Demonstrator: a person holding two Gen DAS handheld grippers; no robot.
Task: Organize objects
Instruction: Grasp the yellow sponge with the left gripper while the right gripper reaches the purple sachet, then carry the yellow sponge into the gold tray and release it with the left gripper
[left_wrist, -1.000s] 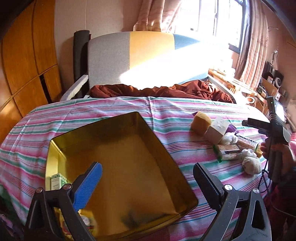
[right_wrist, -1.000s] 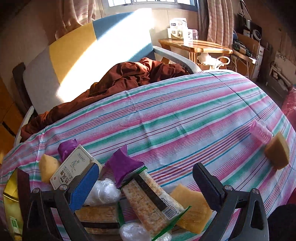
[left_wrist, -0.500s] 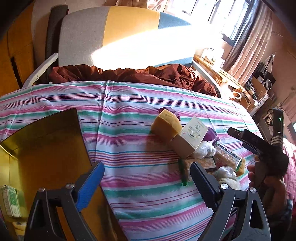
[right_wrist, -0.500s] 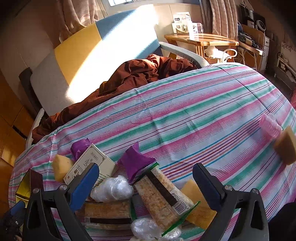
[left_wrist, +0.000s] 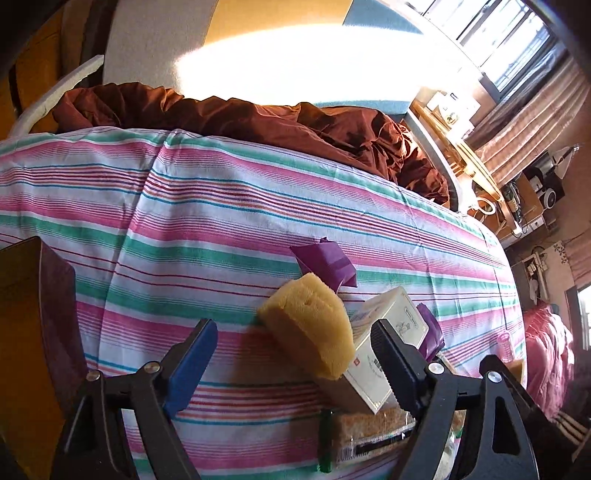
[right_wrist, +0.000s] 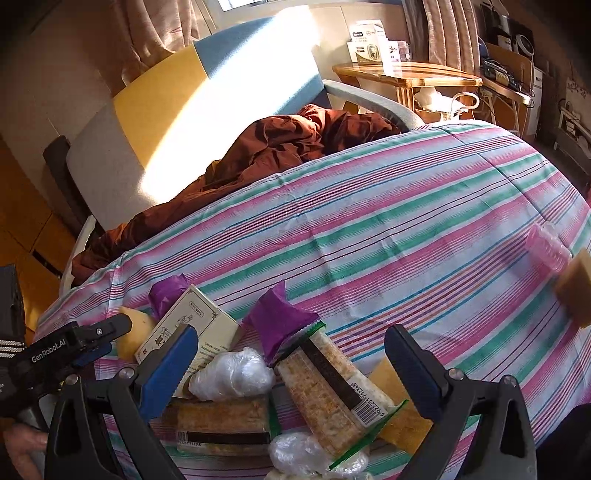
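Note:
A yellow sponge leans on a white carton in a pile on the striped bedspread. My left gripper hovers over it, jaws closing. The sponge lies between them, and the pads do not touch it. My right gripper stands open above two cracker packs, plastic-wrapped balls, purple packets and a flat sponge. The left gripper also shows at the left of the right wrist view, beside the white carton.
A gold tin sits at the left edge of the bed. A pink cup and another sponge lie far right. A brown blanket is bunched at the headboard. A wooden side table stands beyond.
My left gripper swung from above the gold tin rightward and down to the pile, and its jaws narrowed. It came into the right wrist view. The right gripper stayed over the pile.

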